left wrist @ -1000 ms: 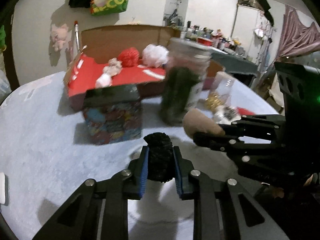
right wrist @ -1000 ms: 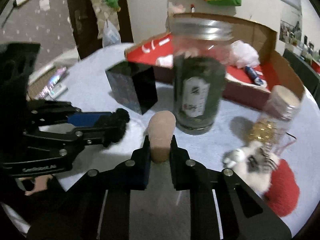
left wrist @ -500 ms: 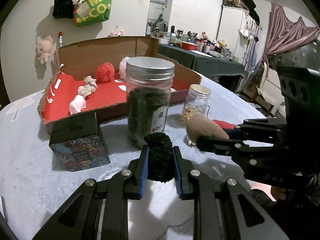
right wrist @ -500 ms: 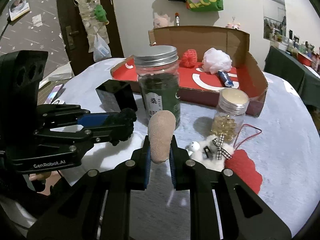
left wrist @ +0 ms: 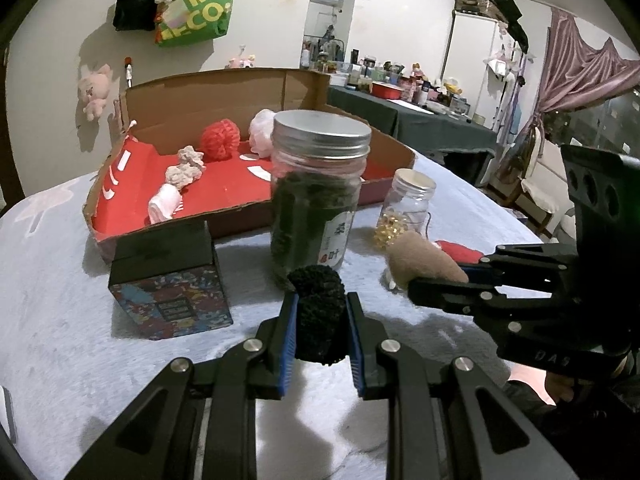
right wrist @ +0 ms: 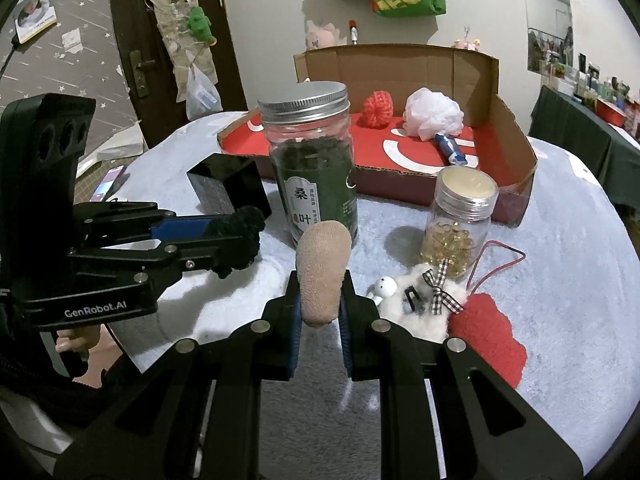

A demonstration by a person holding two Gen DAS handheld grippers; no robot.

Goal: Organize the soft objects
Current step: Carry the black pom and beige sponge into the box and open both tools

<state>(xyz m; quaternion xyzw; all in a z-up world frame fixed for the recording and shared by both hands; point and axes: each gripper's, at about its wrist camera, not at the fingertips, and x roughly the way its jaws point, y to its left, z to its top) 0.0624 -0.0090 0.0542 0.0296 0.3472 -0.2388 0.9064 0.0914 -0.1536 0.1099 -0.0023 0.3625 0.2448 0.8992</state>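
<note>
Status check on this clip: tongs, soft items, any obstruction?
Left tongs shut on black pom-pom. Right tongs shut on tan pouf. Red-lined box ahead; tall jar stands in between.

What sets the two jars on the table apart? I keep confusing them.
The big jar is taller and wider; the small jar is short and slim. The big jar holds dark green leaves and has a green label; the small jar holds golden beads only at its bottom, with no label visible. The big jar stands nearer the black box; the small jar stands by the white plush. Both are upright clear jars with silver screw lids.
</note>
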